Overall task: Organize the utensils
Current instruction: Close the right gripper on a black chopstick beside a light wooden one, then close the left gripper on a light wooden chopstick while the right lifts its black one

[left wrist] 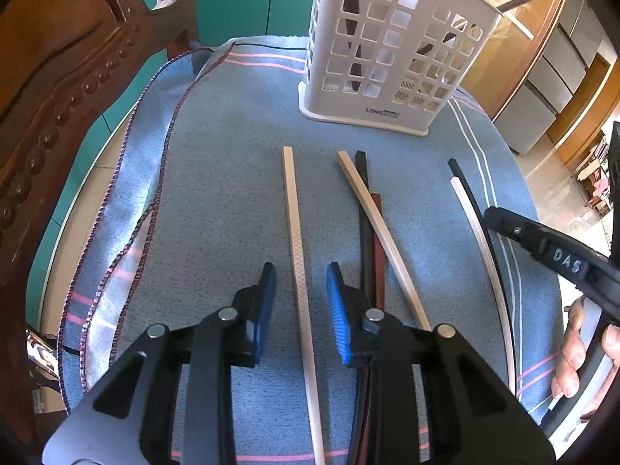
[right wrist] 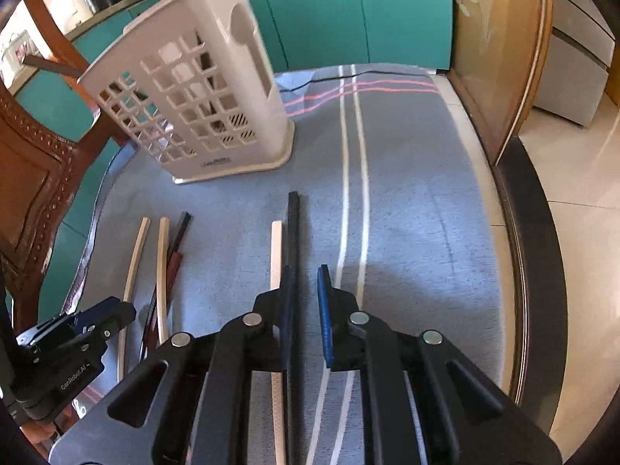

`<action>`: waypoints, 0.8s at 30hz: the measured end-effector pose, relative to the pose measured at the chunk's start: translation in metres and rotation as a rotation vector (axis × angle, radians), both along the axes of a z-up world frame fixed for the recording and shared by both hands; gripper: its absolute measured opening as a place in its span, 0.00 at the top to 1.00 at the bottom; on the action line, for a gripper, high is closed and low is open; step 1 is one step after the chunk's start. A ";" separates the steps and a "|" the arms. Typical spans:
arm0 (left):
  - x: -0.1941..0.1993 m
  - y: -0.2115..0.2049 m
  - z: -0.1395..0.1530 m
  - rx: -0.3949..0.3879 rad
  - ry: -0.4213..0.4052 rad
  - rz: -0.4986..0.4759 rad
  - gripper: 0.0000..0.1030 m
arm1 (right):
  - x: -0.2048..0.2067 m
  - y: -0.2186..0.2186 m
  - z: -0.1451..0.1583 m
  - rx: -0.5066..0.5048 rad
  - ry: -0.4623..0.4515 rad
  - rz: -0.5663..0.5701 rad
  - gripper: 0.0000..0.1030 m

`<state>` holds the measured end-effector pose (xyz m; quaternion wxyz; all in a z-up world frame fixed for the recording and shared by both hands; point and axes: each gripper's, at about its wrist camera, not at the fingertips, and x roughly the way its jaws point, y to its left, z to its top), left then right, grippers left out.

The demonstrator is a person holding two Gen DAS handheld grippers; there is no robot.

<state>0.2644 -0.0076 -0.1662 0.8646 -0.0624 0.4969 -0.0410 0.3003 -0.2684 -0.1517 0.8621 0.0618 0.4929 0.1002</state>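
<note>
This is a home kitchen or dining area. Teal cabinet doors [right wrist: 321, 11] line the back wall, and a carved wooden chair [left wrist: 58, 77] stands beside the counter [right wrist: 519, 271], which is covered by a blue striped cloth [left wrist: 232, 193]. A white utensil holder [left wrist: 387, 50] stands on the cloth. Glossy cream floor tiles [right wrist: 581, 193] and grey drawer fronts [right wrist: 577, 73] show beyond.
</note>
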 end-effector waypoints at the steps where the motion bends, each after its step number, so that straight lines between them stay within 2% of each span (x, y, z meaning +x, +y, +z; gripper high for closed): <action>1: 0.000 0.000 0.000 0.002 -0.001 -0.001 0.71 | 0.001 0.003 -0.001 -0.013 0.004 0.013 0.87; 5: -0.002 -0.001 0.000 0.007 -0.003 -0.006 0.71 | 0.003 0.018 -0.008 -0.141 -0.001 0.035 0.85; 9: -0.002 0.002 -0.001 0.003 -0.003 -0.006 0.71 | 0.003 0.024 -0.008 -0.187 -0.027 0.041 0.86; 11: -0.002 0.005 -0.001 -0.009 0.002 -0.004 0.71 | 0.004 0.025 -0.008 -0.188 -0.027 0.039 0.86; 12: -0.001 0.008 -0.001 -0.015 0.005 0.000 0.71 | 0.004 0.025 -0.007 -0.192 -0.024 0.043 0.89; 14: 0.001 0.015 -0.001 -0.028 0.011 0.016 0.79 | 0.003 0.023 -0.006 -0.169 -0.014 0.033 0.93; 18: 0.005 0.023 -0.002 -0.048 0.016 0.038 0.79 | 0.003 0.015 -0.006 -0.124 0.002 0.014 0.94; 22: 0.010 0.012 0.000 -0.019 0.014 0.020 0.65 | 0.002 0.022 -0.006 -0.160 -0.008 0.029 0.92; 24: 0.024 0.003 -0.001 0.040 0.017 0.015 0.65 | 0.001 0.029 -0.006 -0.194 -0.018 0.044 0.89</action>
